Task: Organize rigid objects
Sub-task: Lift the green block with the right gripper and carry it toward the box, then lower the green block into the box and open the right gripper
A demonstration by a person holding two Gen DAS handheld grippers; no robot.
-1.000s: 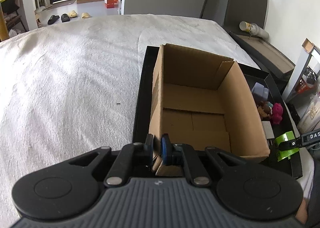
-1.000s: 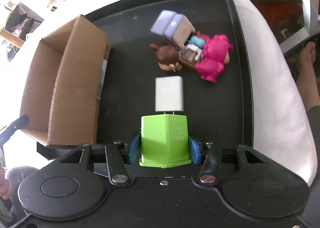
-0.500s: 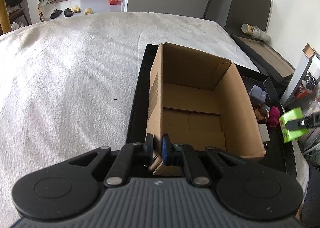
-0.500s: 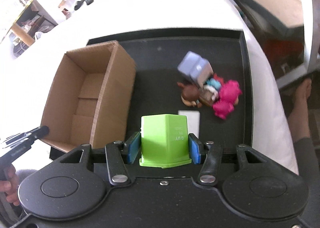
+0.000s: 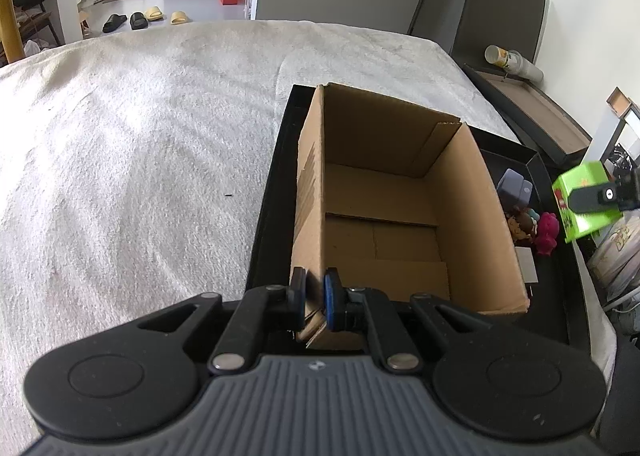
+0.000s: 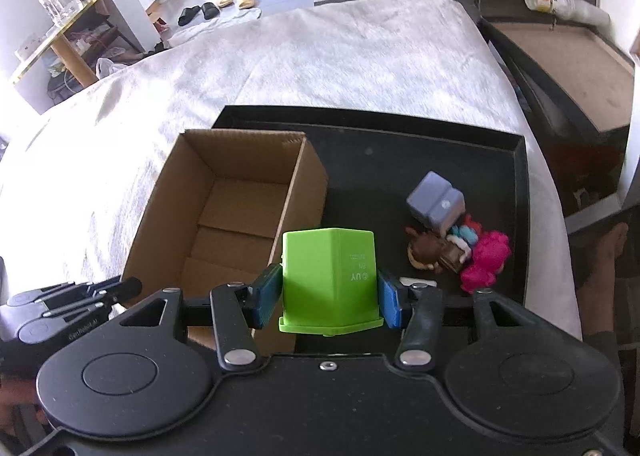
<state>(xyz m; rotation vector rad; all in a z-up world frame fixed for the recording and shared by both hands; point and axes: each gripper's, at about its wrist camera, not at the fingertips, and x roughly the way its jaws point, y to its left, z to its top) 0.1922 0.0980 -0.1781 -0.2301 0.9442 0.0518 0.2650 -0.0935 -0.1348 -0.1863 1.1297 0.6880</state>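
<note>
Right gripper [image 6: 328, 292] is gripping the green block [image 6: 330, 276], lifted above the tray [image 6: 520, 216], just right of the box [image 5: 400, 224]. Left gripper [image 5: 314, 296] is pinching the box's near-left wall, fingers closed. Step: carrying to box. Next, probably: shift left over the opening, release.

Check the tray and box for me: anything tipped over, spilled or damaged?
Mostly fine. The cardboard box stands upright and undamaged, left tongs pinching its near corner. The toy figures lie jumbled on the black tray beside a tilted lavender block. Right tongs hold the green box.
</note>
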